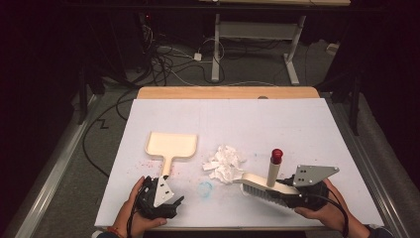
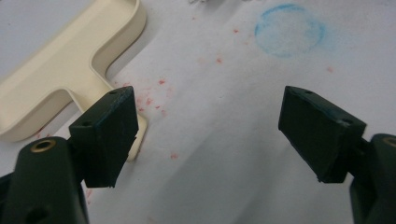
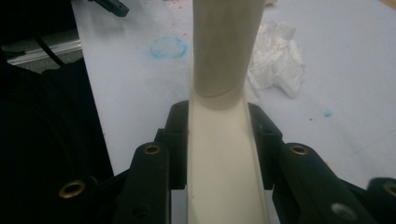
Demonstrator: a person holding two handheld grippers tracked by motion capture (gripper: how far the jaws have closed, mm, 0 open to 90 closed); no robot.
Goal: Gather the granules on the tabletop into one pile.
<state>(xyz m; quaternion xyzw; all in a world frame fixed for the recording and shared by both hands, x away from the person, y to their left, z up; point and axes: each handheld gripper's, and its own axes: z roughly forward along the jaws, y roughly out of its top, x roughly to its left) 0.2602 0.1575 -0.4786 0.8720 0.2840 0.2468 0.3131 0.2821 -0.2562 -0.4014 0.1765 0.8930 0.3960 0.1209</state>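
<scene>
A cream dustpan (image 1: 171, 145) lies flat on the white table cover, its handle pointing toward me. My left gripper (image 1: 166, 192) stands open just behind that handle's end; in the left gripper view (image 2: 215, 126) the dustpan (image 2: 65, 74) handle tip sits beside the left jaw, not between the two. My right gripper (image 1: 293, 194) is shut on the back of a cream hand brush (image 1: 265, 187) whose upright handle ends in a red cap (image 1: 277, 155). The brush (image 3: 224, 154) is clamped between the jaws in the right gripper view. A pile of crumpled white paper (image 1: 225, 162) lies between dustpan and brush.
A blue chalk ring (image 1: 204, 188) marks the cover near the front edge, also seen as a blue ring (image 2: 289, 30). Red specks dot the cover around the dustpan handle. The table's front edge runs close under both hands. Cables and a desk frame lie on the floor beyond.
</scene>
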